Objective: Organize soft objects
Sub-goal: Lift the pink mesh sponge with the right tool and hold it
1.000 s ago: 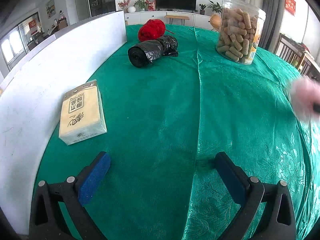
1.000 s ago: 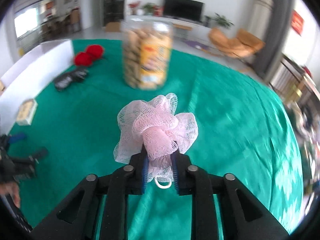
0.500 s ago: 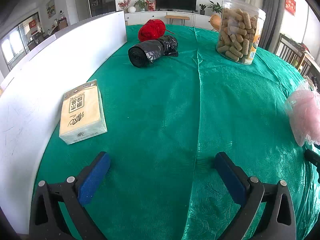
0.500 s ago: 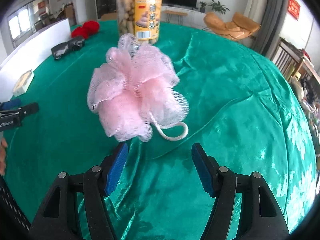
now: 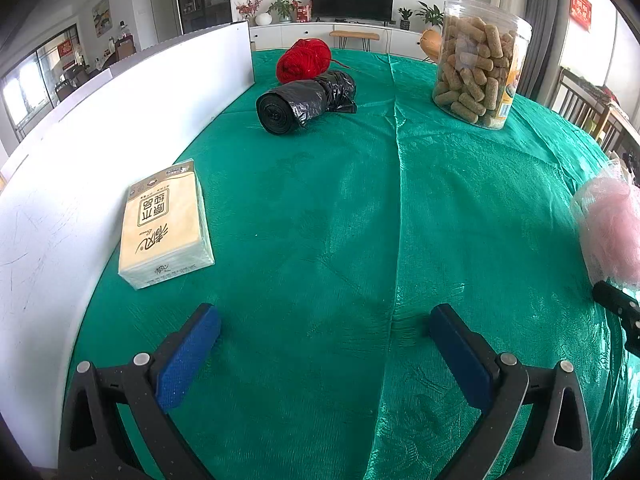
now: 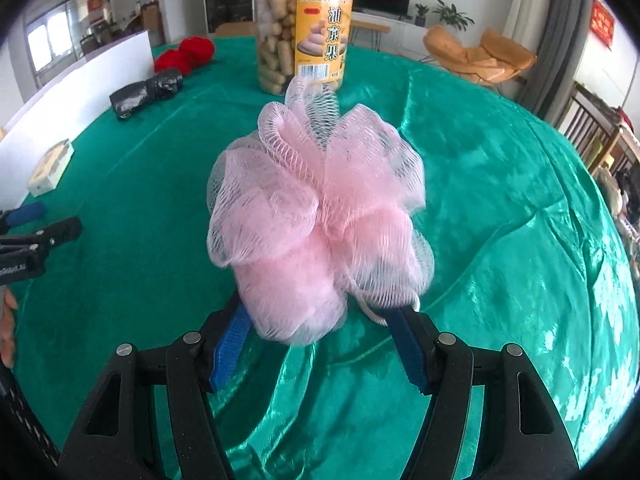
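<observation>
A pink mesh bath pouf (image 6: 320, 216) lies on the green tablecloth, right in front of my right gripper (image 6: 320, 332), whose jaws stand wide open on either side of its near end. The pouf also shows at the right edge of the left wrist view (image 5: 612, 228). My left gripper (image 5: 320, 332) is open and empty above bare cloth. A tissue pack (image 5: 166, 224) lies left by the white board. A black bag roll (image 5: 304, 102) and red yarn (image 5: 304, 60) lie at the far left.
A clear jar of snacks (image 5: 480, 68) stands at the far right, also behind the pouf in the right wrist view (image 6: 304, 28). A white board (image 5: 120, 128) walls the table's left side. Chairs stand beyond the right table edge.
My right gripper let go of the pouf, which now lies on the cloth, and has moved in close with jaws around its near end. The left gripper has not moved.
</observation>
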Demonstrator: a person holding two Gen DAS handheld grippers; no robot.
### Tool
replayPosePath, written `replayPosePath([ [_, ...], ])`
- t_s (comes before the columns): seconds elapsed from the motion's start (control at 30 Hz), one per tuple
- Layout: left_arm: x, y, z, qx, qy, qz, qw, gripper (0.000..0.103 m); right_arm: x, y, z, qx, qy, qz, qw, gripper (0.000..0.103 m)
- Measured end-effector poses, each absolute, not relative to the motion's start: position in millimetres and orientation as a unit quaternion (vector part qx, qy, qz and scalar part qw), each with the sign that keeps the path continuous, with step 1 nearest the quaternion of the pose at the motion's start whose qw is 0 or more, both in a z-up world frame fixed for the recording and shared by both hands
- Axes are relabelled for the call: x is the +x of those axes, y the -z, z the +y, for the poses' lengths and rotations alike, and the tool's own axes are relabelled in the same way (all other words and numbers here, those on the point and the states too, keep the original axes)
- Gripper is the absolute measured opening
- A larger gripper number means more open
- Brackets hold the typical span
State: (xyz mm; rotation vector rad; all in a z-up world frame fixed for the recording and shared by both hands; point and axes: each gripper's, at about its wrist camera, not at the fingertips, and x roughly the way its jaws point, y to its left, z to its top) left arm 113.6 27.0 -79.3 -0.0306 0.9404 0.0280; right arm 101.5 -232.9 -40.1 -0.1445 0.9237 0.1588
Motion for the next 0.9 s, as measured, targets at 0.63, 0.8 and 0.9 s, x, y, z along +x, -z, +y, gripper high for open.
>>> replayPosePath([
  [0.63, 114.1, 79.9, 26.7, -0.015, -0.014, 0.453, 0.891, 0.103, 104.0, 43.2, -240.4, -0.048, -0.082, 0.429, 0.898, 0.08],
  [0.8, 113.3, 79.8, 27.1, -0.015, -0.014, 0.453, 0.891, 0.103, 104.1, 43.2, -240.3, -0.048, -0.082, 0.429, 0.898, 0.08],
  [0.9, 112.4, 78.8, 27.7, -0.018, -0.015, 0.459, 0.888, 0.103, 104.0, 43.2, -240.4, -0.048, -0.082, 0.429, 0.898, 0.08],
])
